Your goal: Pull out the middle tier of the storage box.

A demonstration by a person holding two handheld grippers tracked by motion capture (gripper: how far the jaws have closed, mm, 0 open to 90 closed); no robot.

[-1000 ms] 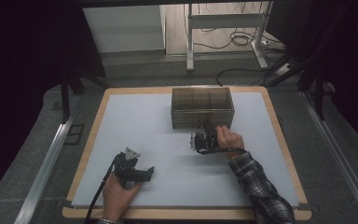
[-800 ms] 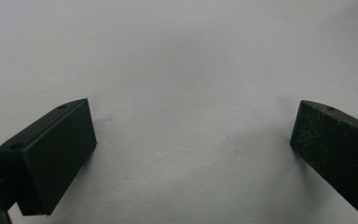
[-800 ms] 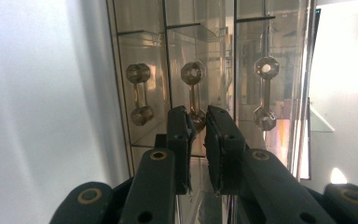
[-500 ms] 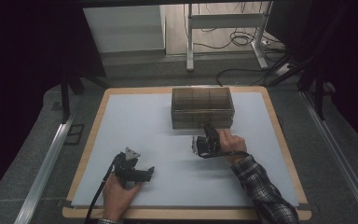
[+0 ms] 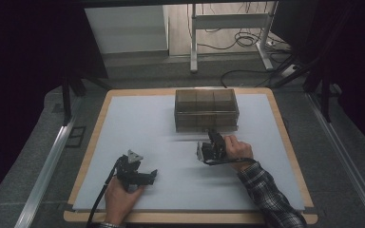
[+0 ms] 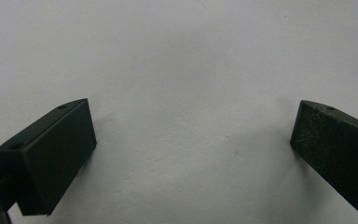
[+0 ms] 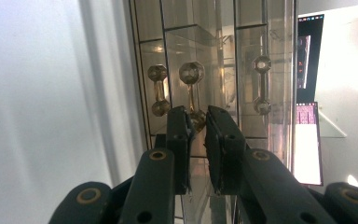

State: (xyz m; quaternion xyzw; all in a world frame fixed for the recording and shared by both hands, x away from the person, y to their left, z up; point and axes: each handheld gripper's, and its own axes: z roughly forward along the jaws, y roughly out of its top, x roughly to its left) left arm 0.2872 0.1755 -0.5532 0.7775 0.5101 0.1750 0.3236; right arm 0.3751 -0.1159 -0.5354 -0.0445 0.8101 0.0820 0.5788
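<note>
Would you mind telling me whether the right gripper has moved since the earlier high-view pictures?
Yes. The right gripper, shut on a drawer handle, has drawn back from the clear drawer box toward the table's near edge, pulling the middle drawer slightly open.

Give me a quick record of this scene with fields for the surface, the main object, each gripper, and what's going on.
surface: white mat on a wood-edged table
main object: clear drawer box with three drawer fronts, at the far middle of the mat
right gripper: turned on its side, jaws closed on the middle drawer handle
left gripper: jaws wide open, nothing between them, low over the bare mat
activity: the middle drawer is gripped at the handle, apparently for a pull
</note>
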